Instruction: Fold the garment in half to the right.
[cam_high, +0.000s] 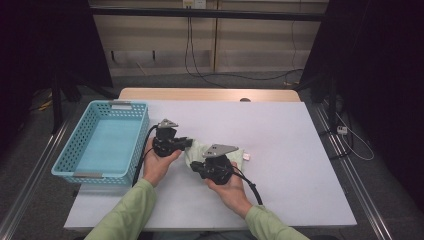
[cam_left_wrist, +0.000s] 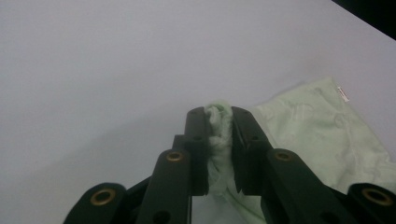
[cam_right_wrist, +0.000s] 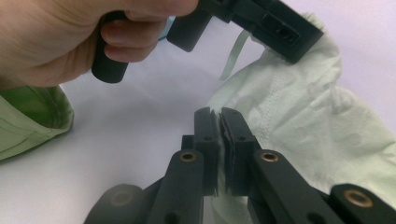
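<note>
In the high view, the pale green cloth (cam_high: 197, 150) is lying on the white surface (cam_high: 280, 145) between both tools. In the left gripper view, the left tool (cam_left_wrist: 218, 114) is pinching bunched cloth (cam_left_wrist: 322, 126). In the right gripper view, the right tool (cam_right_wrist: 219, 114) is clamping a thin cloth (cam_right_wrist: 303, 116) edge.

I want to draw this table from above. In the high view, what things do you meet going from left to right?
Basket → left gripper, shut on the cloth → right gripper, also shut on the cloth → small white tag.
</note>
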